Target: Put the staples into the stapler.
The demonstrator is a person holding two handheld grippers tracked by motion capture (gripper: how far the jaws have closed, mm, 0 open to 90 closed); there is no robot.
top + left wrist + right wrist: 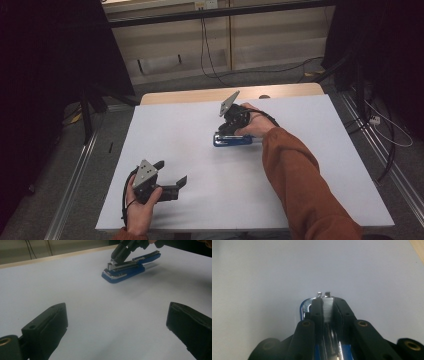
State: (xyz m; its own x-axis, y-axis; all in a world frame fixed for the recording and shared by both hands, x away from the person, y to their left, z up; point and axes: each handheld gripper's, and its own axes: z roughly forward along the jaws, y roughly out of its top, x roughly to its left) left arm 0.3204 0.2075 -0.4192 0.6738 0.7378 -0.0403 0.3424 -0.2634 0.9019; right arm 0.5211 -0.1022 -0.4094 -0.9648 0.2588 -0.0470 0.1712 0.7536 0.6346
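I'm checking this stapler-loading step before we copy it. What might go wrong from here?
1. The right gripper pinches a strip of staples over the open blue stapler; the thin strip may slip or break if squeezed or tilted.
2. Nothing steadies the stapler: the left gripper sits open, well away from it, so the stapler may slide on the smooth white table when pushed.
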